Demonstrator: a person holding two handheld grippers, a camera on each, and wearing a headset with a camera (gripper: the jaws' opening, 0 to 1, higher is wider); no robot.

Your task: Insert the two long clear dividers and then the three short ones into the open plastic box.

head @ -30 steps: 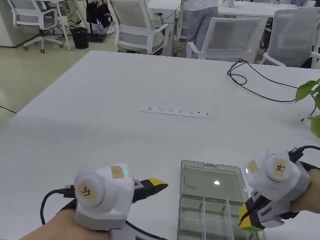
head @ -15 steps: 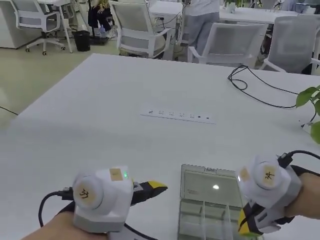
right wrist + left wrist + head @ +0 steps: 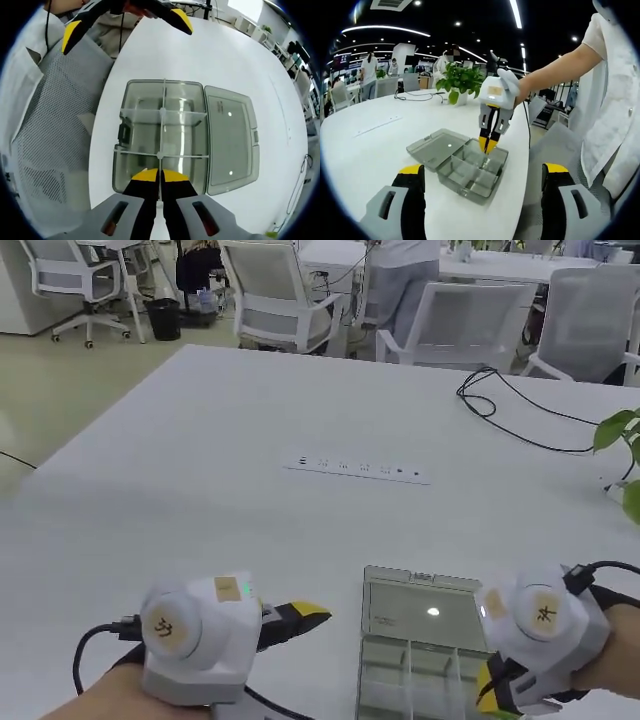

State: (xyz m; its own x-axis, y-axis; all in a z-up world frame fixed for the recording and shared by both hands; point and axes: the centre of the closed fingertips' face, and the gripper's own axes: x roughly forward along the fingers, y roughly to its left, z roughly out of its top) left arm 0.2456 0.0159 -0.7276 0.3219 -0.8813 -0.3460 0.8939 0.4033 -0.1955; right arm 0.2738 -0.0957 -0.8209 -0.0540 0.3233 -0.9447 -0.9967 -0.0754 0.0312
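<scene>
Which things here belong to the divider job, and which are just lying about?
Job: open plastic box, clear dividers in it, right tool, left tool.
Lying about: power strip, black cable, plant, office chairs.

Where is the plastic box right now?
In the head view the plastic box lies open on the table, low and right of centre, under the right hand-held gripper, with the left hand-held gripper to its left.
</scene>
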